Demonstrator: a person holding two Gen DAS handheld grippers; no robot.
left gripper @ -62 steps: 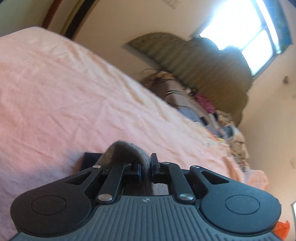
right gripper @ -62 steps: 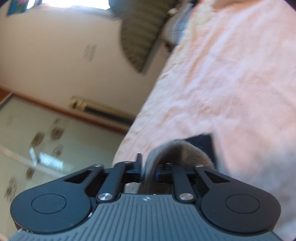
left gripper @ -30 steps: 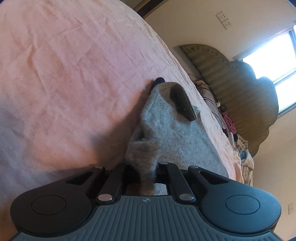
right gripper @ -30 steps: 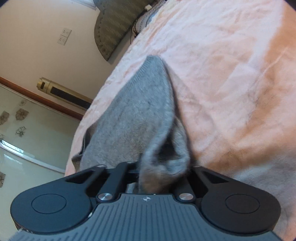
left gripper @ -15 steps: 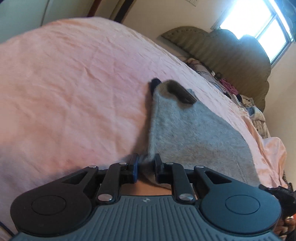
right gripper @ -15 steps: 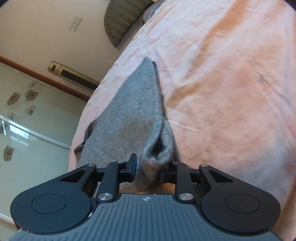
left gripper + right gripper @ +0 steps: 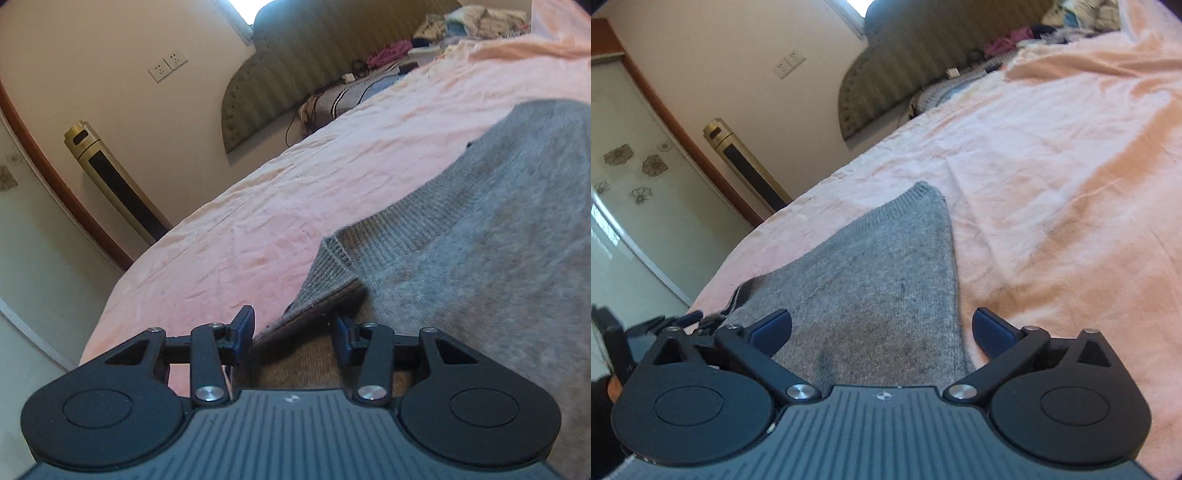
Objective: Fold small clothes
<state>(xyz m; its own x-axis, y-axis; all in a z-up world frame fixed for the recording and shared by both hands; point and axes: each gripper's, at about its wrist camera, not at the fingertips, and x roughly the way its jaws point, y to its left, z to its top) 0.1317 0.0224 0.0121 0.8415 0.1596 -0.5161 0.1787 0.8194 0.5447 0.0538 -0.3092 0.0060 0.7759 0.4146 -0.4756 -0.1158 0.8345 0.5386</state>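
Observation:
A grey knitted garment point(image 7: 480, 258) lies spread on the pink bed sheet point(image 7: 332, 166). Its ribbed hem corner point(image 7: 328, 266) sits in front of my left gripper point(image 7: 293, 330). The left jaws are opening, with the grey cloth loose between them and the pads not pressing on it. In the right wrist view the garment point(image 7: 871, 266) lies flat and tapers to a point away from me. My right gripper point(image 7: 882, 326) is opening wide over its near end, and its blue pads point(image 7: 993, 328) stand clear of the cloth.
An olive padded headboard point(image 7: 295, 74) stands at the far end of the bed, with a pile of mixed clothes point(image 7: 461, 18) beside it. A gold tower unit point(image 7: 110, 177) stands by the wall, left of the bed's edge. A glass door point(image 7: 628, 184) is further left.
Both grippers were shut on bunched grey cloth and now stand open. The garment has settled flat on the sheet. The left view has rolled round and swung sideways.

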